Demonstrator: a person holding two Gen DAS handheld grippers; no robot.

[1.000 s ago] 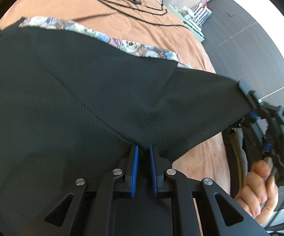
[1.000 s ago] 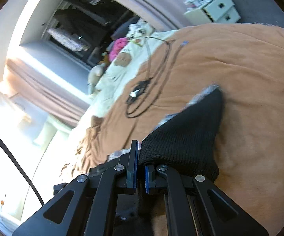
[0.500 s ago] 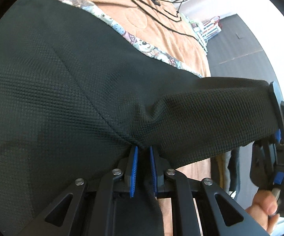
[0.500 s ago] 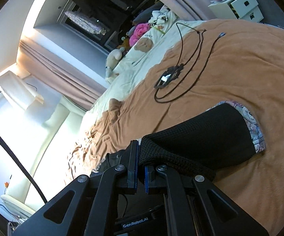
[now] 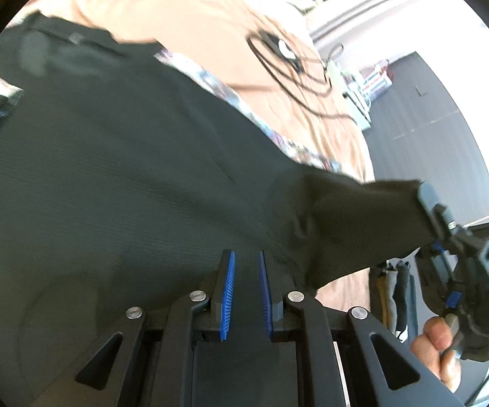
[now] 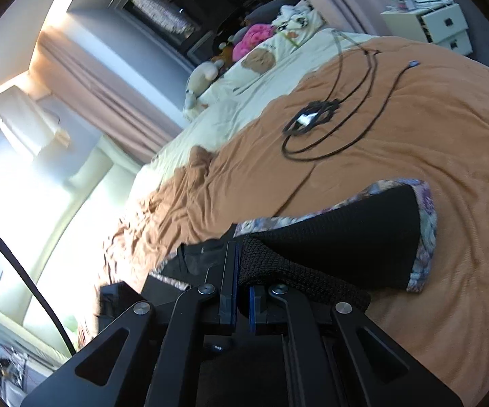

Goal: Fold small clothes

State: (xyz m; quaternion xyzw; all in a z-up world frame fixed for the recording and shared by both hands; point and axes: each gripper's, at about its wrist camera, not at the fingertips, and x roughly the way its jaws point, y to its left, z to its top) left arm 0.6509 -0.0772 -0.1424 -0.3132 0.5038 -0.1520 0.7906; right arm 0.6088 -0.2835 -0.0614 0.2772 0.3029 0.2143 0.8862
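We see a black knit garment (image 5: pixel 149 176) with a patterned trim (image 6: pixel 425 234) spread over the bed's orange blanket (image 6: pixel 430 129), one end lifted between our two grippers. Our left gripper (image 5: pixel 247 291) has its blue pads (image 5: pixel 228 295) a narrow gap apart, and dark cloth fills that gap; whether the pads actually press on it we cannot tell. Our right gripper (image 6: pixel 241 291) is closed on a bunched fold of the garment, which drapes over its right finger and runs out toward the trim lying flat on the blanket. In the left wrist view the right gripper (image 5: pixel 429 200) pinches the garment's far corner at the right edge, with a hand (image 5: pixel 439 349) below it. A black cable (image 6: pixel 315 125) lies coiled on the blanket beyond the garment, apart from it. Cream bedding (image 6: pixel 244 88) and soft toys (image 6: pixel 254 37) sit at the head of the bed.
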